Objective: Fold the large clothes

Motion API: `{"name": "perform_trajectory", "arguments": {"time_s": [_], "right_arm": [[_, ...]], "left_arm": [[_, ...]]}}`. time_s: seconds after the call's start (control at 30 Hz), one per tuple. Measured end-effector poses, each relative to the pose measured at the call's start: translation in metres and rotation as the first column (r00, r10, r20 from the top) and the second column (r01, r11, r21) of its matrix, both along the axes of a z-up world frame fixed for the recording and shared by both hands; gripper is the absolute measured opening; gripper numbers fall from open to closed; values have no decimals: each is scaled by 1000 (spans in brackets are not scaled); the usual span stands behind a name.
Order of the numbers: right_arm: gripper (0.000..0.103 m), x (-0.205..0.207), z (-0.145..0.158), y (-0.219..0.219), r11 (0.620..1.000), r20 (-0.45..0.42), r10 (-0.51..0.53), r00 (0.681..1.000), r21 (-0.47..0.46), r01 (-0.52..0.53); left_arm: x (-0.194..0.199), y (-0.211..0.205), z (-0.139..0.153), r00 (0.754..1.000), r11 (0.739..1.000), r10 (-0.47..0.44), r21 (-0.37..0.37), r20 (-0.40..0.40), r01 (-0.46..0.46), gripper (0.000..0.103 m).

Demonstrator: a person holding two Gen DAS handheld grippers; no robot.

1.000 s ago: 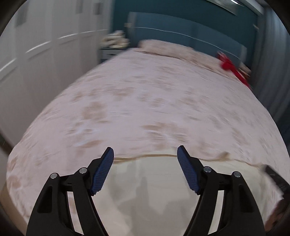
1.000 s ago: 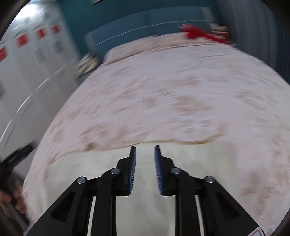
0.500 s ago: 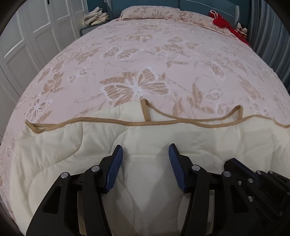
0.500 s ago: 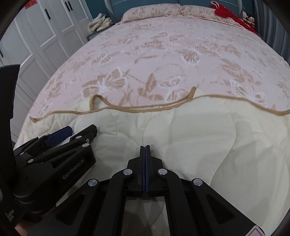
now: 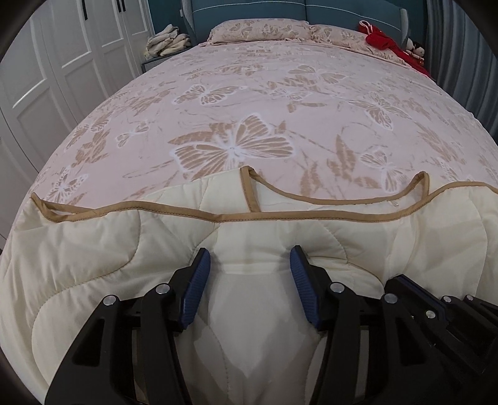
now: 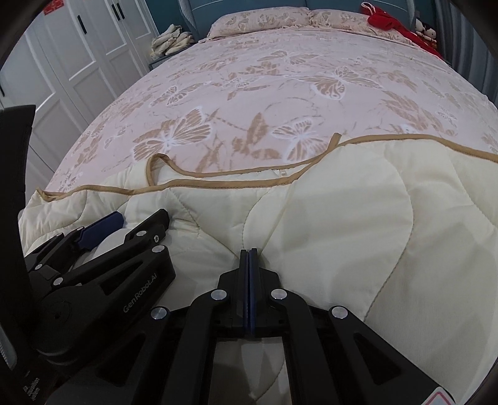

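A cream quilted cover (image 5: 93, 249) with a tan trim lies bunched across the near end of the bed, and the right wrist view shows the same quilted cover (image 6: 358, 218). My left gripper (image 5: 249, 264) points down into it. Its blue pads stand half apart and press on a thick fold of the cover from both sides. From the right wrist view this left gripper (image 6: 109, 233) is at the left, with cream cloth between its fingers. My right gripper (image 6: 249, 254) is shut, pads together, tips against the cover at a seam. Nothing shows between its pads. It lies close to the right of the left one as the right gripper (image 5: 401, 283).
The bed's pink butterfly spread (image 5: 249, 93) stretches away to two pillows (image 5: 258, 29) and a teal headboard. A red garment (image 5: 382, 40) lies at the far right. White wardrobe doors (image 5: 62, 62) line the left. A pile of cloth (image 5: 168, 40) sits on a bedside stand.
Both grippers have come down onto the cream cover at the near end of the bed. The left jaws narrowed onto a fold, and the right jaws closed fully.
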State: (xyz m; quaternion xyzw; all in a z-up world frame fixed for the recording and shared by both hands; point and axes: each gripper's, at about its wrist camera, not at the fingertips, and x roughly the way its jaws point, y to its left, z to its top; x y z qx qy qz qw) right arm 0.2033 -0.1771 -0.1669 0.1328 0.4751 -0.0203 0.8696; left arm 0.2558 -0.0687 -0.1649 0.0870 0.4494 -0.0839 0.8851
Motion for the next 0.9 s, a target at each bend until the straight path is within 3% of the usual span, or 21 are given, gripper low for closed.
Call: {"name": "perform_trajectory", "arguments": {"time_s": [0.33, 0.47, 0.5, 0.57, 0.63, 0.77, 0.9], "right_arm": [[0, 0, -1, 1, 1000, 11, 2, 1000, -7, -2], [0, 3, 12, -3, 1000, -28, 1, 1000, 17, 0], [0, 1, 22, -3, 1000, -40, -11, 999, 10, 11], [13, -8, 38, 3, 1000, -40, -16, 999, 13, 16], [13, -24, 57, 17, 1000, -30, 10, 1000, 12, -9], [15, -61, 81, 42, 999, -22, 51, 998, 11, -51], [15, -93, 85, 58, 996, -56, 73, 996, 60, -70]], "left_arm": [[2, 1, 1, 1000, 1000, 1, -11, -13, -2, 53], [-2, 11, 22, 998, 999, 8, -44, -54, -10, 60], [-10, 23, 35, 998, 998, 38, -46, -46, -40, 67], [-22, 42, 51, 997, 995, 72, -62, -35, -74, 79], [-37, 75, 67, 993, 988, 103, -111, -58, -108, 88], [-66, 150, 86, 974, 960, 209, -171, -90, -221, 93], [-94, 231, 82, 929, 898, 321, -254, -186, -360, 93]]}}
